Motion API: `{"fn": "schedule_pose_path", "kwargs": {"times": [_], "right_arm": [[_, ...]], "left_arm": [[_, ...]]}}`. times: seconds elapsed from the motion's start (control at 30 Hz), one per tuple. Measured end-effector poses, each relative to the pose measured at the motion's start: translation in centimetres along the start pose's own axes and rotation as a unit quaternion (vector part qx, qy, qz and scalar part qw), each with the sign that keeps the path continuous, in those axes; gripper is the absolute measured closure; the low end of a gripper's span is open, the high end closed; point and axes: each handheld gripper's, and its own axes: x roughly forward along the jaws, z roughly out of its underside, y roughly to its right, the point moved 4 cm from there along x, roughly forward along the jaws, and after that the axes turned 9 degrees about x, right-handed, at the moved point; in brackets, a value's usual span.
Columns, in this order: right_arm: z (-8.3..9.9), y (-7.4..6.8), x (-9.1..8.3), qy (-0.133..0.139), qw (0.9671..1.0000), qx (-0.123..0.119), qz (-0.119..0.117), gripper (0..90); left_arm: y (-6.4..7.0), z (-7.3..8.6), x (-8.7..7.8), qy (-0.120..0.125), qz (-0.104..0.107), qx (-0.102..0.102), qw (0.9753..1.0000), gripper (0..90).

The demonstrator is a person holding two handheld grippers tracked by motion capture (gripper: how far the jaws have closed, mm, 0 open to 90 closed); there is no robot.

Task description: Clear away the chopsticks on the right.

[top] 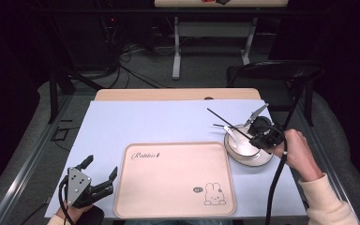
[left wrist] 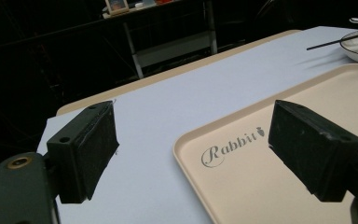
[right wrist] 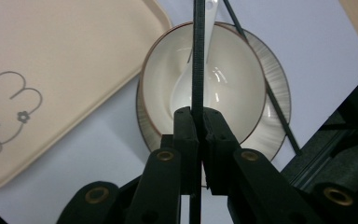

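A beige tray (top: pixel 176 180) lies at the near centre of a pale blue mat (top: pixel 136 122) that covers most of the wooden table (top: pixel 168 94). Script lettering near the tray's far left corner reads "Rabbit" (left wrist: pixel 233 148) in the left gripper view; a line-drawn rabbit (top: pixel 213 193) sits at the near right corner beside a small dark oval mark too small to read. The tray's inside is bare. To its right, just beside the rim but apart from it, a white bowl (top: pixel 243 145) stands on a plate (top: pixel 262 161) and holds a white spoon (top: pixel 231 134). The right gripper (right wrist: pixel 198 119) hovers over the bowl, jaws pressed together on a thin black chopstick (right wrist: pixel 198 56) that runs out past the bowl's far side. A second chopstick (right wrist: pixel 277 109) lies across the plate's rim, beside the bowl. The left gripper (top: pixel 101 170) sits near the mat's near left corner, jaws spread wide with nothing between them, one jaw over the mat and the other over the tray's left edge. Bare mat is open on the left and along the far side of the tray; the plate lies close to the mat's right edge.
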Motion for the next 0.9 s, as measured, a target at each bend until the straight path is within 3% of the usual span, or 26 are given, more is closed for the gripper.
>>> {"fn": "schedule_pose_path", "kwargs": {"times": [0.3,0.4,0.63,0.8,0.9], "right_arm": [[1.7,-2.8,1.0,0.008,0.9983,0.055,-0.018,85.2],[2.0,-3.4,1.7,0.003,0.9979,0.06,-0.027,85.2],[2.4,-5.2,2.8,0.001,0.9948,0.09,-0.047,85.2],[2.7,-7.0,3.7,-0.013,0.9906,0.121,-0.063,85.2],[2.7,-8.0,4.4,-0.019,0.9899,0.123,-0.068,85.2]], "left_arm": [[0.0,0.0,0.0,0.0,0.0,0.001,1.0,15.3],[0.0,0.0,0.0,0.0,0.0,0.001,1.0,15.3],[-0.1,0.0,0.0,0.0,0.001,-0.001,1.0,15.3],[0.0,0.0,-0.1,0.002,0.002,0.0,1.0,15.3],[0.0,0.0,-0.1,0.002,0.002,0.001,1.0,15.3]]}}
